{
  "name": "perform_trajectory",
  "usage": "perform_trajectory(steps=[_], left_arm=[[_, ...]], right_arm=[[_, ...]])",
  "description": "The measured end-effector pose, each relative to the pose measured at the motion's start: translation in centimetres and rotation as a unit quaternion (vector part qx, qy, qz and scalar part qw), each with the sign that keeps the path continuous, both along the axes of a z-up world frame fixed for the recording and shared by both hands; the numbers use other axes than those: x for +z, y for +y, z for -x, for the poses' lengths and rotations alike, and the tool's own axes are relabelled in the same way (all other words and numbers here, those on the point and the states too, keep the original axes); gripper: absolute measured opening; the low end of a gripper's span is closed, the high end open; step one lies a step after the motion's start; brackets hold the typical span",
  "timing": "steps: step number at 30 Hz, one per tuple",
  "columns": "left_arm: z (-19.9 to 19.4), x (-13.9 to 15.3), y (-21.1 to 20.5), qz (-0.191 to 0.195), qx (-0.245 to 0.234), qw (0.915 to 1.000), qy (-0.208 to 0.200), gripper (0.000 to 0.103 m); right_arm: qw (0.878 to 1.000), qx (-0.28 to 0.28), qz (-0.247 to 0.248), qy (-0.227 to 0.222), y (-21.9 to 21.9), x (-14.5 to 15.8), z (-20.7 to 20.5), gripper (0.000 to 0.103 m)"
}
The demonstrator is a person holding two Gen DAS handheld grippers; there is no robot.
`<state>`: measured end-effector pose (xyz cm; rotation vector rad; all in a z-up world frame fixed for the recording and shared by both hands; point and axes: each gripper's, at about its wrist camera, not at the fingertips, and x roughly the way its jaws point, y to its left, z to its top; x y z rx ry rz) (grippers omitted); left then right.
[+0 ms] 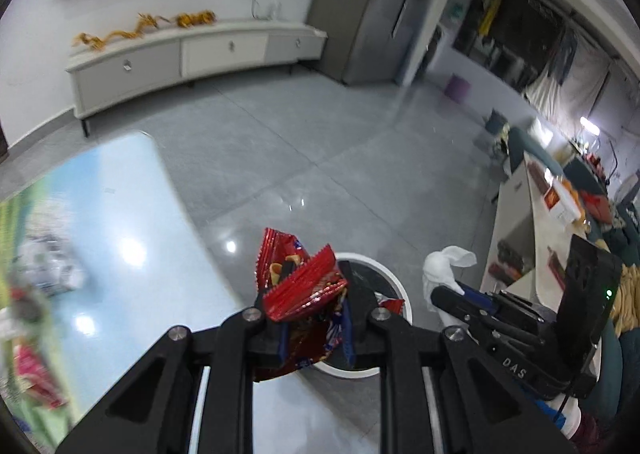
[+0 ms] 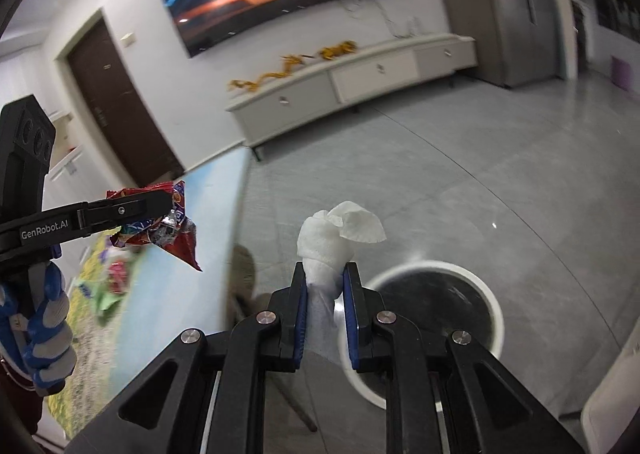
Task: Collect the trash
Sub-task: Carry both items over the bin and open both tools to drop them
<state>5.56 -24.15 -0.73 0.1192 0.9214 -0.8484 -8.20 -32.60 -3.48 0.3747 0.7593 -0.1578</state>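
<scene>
My left gripper (image 1: pixel 310 294) is shut on a crumpled red snack wrapper (image 1: pixel 298 282), held above a white round trash bin (image 1: pixel 394 286) with a black liner on the floor. My right gripper (image 2: pixel 326 274) is shut on a white crumpled tissue (image 2: pixel 336 234), held just left of the same bin (image 2: pixel 492 306). In the right wrist view the left gripper (image 2: pixel 168 206) shows at the left with the wrapper (image 2: pixel 172 230). In the left wrist view the right gripper (image 1: pixel 444 292) and its tissue (image 1: pixel 444 266) show to the right of the bin.
A table with a blue and green cover (image 1: pixel 100 234) lies to the left, with more wrappers (image 2: pixel 116 274) on it. A white TV cabinet (image 1: pixel 192 54) stands along the far wall. A cluttered counter (image 1: pixel 540 222) is at the right. Grey tile floor (image 1: pixel 300 142) surrounds the bin.
</scene>
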Motion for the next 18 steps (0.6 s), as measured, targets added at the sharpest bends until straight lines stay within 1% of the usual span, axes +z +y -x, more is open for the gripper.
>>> perform_trajectory(steps=[2, 5, 10, 13, 18], left_arm=[[-0.5, -1.8, -2.6, -0.017, -0.01, 0.9997, 0.016, 0.019], [-1.1, -3.9, -5.2, -0.033, -0.016, 0.9987, 0.036, 0.019], [-1.7, -7.4, -8.6, -0.062, -0.027, 0.9959, 0.061, 0.022], [-1.6, -9.0, -10.2, -0.079, -0.031, 0.9937, 0.073, 0.022], [-2.4, -10.6, -11.8, -0.09, -0.036, 0.991, 0.092, 0.022]], right_arm=[[1.0, -0.014, -0.006, 0.01, -1.4, -1.1, 0.0, 0.016], [0.999, -0.031, -0.014, 0.026, -3.0, -2.7, 0.2, 0.016], [0.997, -0.057, -0.024, 0.056, -5.0, -5.4, -0.2, 0.016], [0.995, -0.065, -0.028, 0.071, -5.7, -6.8, -0.8, 0.016], [0.992, -0.077, -0.034, 0.099, -6.7, -9.2, -1.5, 0.018]])
